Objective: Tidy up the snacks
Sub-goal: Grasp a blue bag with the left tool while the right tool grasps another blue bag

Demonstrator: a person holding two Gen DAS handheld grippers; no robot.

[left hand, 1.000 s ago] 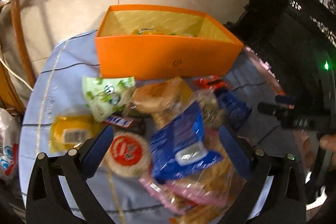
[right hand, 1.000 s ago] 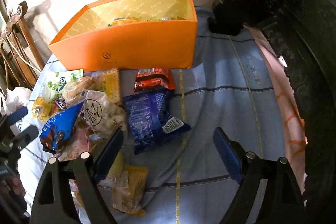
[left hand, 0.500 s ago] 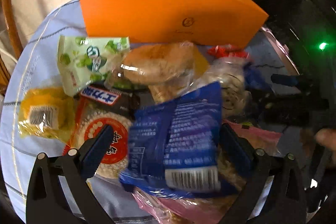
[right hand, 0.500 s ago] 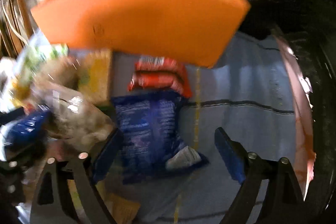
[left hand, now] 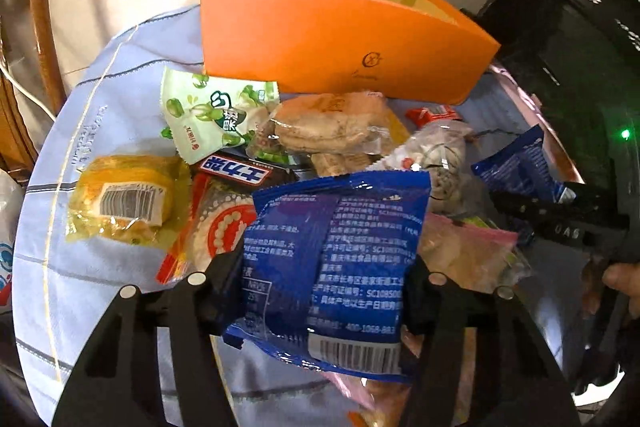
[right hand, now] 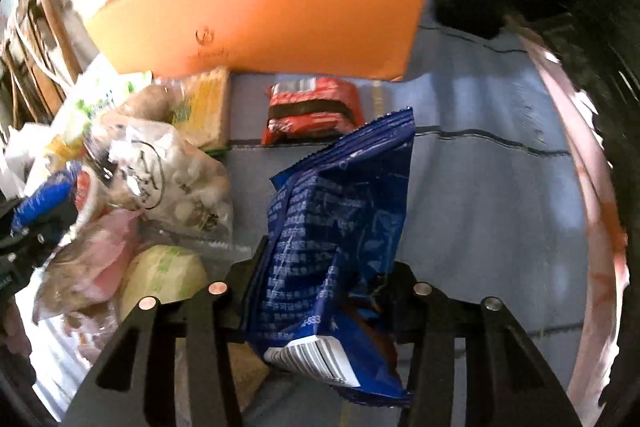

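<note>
Left gripper (left hand: 324, 291) jaws just closed onto blue snack packet (left hand: 340, 251), pads pressing both sides, packet in front of orange box (left hand: 340, 39). Right gripper (right hand: 324, 291) likewise just closed, pinching second blue packet (right hand: 340, 227), also in front of box, raised off blue cloth (right hand: 480, 187). Red packet (right hand: 312, 111) just before box wall; green pouch (left hand: 212, 115) at box's left corner.

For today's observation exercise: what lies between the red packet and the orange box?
Only bare blue cloth separates the red packet from the orange box, in the right wrist view.
</note>
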